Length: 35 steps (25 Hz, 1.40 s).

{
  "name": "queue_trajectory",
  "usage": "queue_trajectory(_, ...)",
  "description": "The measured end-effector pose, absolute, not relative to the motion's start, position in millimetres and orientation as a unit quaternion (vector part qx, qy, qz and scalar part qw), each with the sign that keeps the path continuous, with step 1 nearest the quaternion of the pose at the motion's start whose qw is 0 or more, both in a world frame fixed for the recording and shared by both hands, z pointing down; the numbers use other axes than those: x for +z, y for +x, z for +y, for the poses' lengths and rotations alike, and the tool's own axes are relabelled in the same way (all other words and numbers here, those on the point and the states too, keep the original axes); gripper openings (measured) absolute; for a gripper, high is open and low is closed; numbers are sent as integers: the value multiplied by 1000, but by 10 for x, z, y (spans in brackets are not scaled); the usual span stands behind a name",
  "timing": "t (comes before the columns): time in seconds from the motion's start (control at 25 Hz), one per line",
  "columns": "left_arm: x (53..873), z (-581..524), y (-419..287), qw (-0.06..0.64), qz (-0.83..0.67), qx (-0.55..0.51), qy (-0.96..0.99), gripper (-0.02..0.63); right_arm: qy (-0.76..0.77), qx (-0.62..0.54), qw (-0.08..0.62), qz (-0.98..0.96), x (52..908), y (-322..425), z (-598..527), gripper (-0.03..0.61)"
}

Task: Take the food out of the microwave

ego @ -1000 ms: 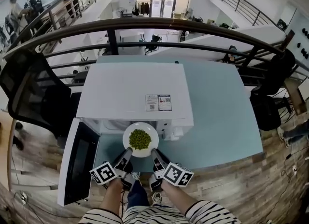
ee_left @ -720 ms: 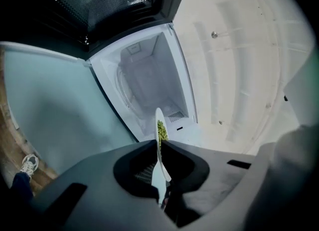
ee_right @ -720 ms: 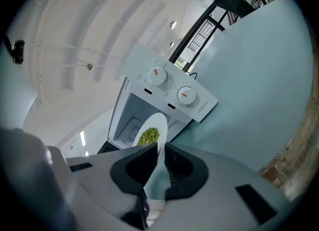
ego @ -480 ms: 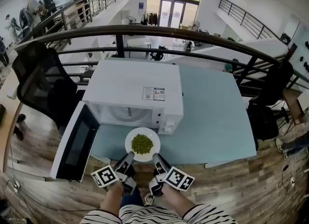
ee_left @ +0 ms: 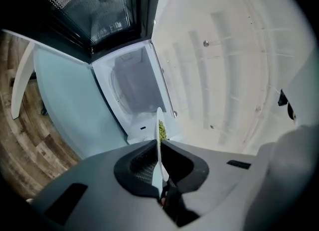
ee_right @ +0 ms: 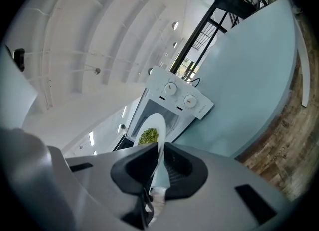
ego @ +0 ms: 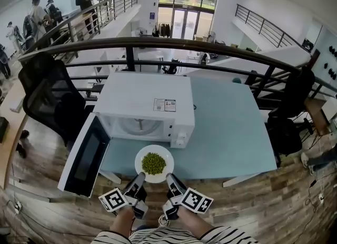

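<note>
Peas (ego: 153,163) lie heaped on a white plate (ego: 167,158) held over the tabletop's (ego: 231,127) near edge, just in front of the microwave (ego: 147,101), whose door (ego: 87,156) stands open. Left tool (ego: 139,180) and right tool (ego: 169,179) each pinch the plate's near rim — jaws narrow, the left's just closed slightly further

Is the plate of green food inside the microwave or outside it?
Outside. The plate is held by the left gripper and the right gripper above the front edge of the table, clear of the open microwave.
</note>
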State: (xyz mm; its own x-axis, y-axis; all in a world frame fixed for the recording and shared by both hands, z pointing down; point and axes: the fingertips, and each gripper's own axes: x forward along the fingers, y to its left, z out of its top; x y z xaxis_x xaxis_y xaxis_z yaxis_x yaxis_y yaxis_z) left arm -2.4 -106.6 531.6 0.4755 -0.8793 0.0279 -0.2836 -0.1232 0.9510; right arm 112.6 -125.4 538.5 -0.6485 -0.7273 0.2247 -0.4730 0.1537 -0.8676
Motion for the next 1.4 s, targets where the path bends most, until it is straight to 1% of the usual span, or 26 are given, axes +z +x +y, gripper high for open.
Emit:
queue_trajectory(0.2, 5108, -890, -74, 514, -390, -331, 688, 37, -403, -506, 126, 752, 5261, 1010, -1063, 55)
queue_trajectory(0.64, 4976, -206, -281, 512, -384, -337, 690, 35, -408, -498, 124, 755, 5114, 808, -377, 55)
queue_trajectory(0.76, 4958, 40, -351, 502, -391, -327, 699, 35, -408, -496, 124, 756, 5076, 766, -130, 55)
queue_trajectory(1.04, 4906, 635, -376, 515, -372, -346, 691, 35, -407, -500, 124, 754, 5068, 700, 477, 54)
queue_trajectory(1.4, 4955, 1177, -491, 512, -376, -340, 693, 35, -401, -501, 123, 757, 5088, 606, 1015, 54)
